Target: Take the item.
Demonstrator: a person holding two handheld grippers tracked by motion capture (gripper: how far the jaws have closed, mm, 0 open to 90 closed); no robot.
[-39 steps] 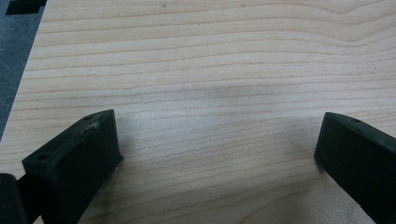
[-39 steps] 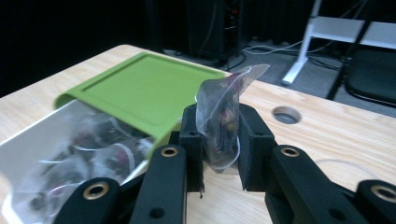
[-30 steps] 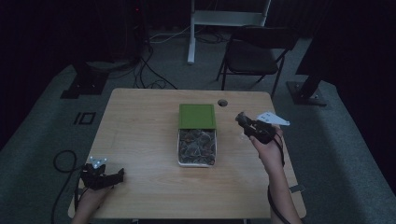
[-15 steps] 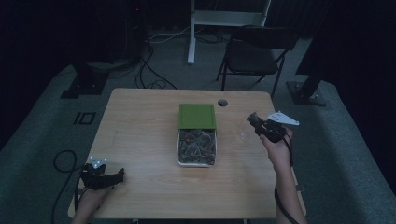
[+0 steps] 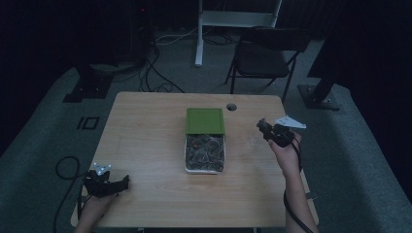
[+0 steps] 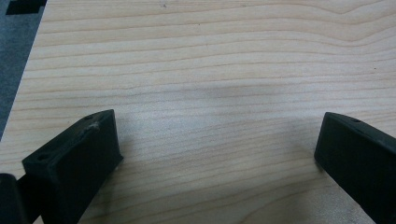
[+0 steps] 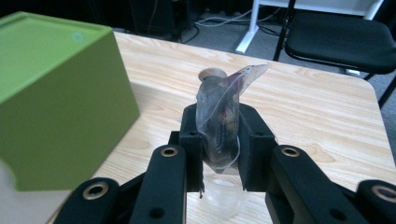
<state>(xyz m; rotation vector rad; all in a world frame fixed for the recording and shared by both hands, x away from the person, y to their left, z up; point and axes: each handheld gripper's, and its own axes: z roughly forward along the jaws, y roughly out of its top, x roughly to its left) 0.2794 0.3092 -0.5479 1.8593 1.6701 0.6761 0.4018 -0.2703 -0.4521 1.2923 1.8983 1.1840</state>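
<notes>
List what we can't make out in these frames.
- Contents of the clear plastic bag pinched in the right gripper: right gripper view, blurred through the film and partly covered by the jaws.
- Items in the open tray: high view, dim and too small to identify.
- Inside of the green box: right gripper view, solid walls, cut off by the left edge.
- Left gripper: left gripper view, jaw bases cut off by the bottom edge.
</notes>
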